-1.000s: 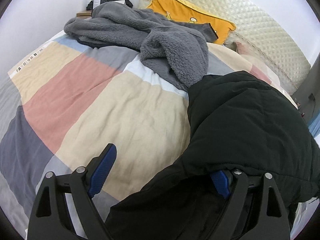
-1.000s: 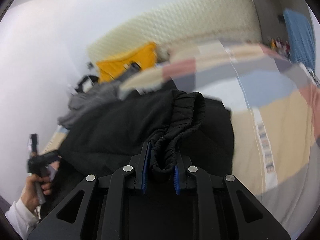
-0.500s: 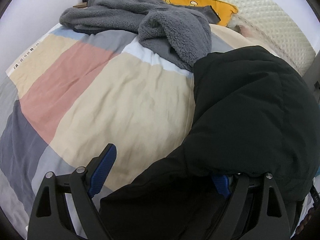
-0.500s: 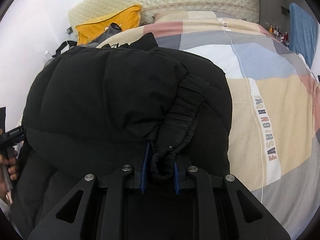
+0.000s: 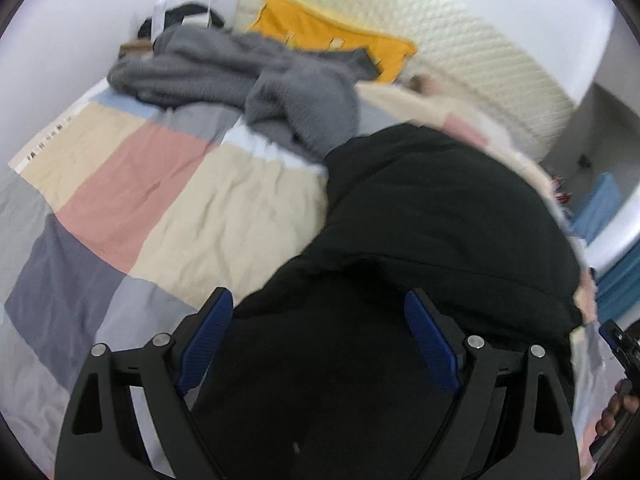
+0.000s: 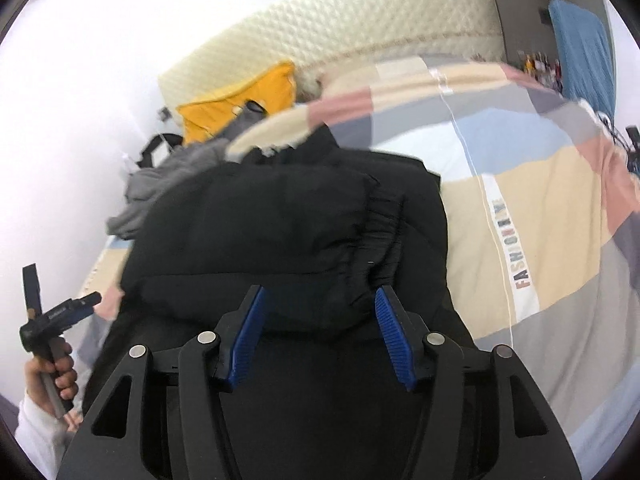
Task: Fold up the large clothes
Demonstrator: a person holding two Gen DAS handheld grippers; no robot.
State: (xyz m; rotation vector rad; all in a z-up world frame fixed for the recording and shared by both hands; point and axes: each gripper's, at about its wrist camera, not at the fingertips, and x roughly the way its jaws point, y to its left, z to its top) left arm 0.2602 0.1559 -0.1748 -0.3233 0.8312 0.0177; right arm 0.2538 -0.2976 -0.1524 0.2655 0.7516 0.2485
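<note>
both jaws wide apart now: left hand-held gripper (image 5: 318,338) and right hand-held gripper (image 6: 320,332) over the black puffer jacket (image 6: 288,220) on the bed (image 5: 224,204).

The right claw (image 6: 318,332) hangs with its blue fingers (image 6: 390,330) spread wide over a folded black jacket (image 6: 288,224) lying on the bed's patchwork quilt (image 6: 532,216), near the headboard (image 6: 340,28).

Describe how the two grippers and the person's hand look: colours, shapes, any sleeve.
Both grippers, left and right, have matte black angular frames with triangular cut-outs and silver rivets; the jaws carry ribbed blue pads. The hand is bare, with a white sleeve.
</note>
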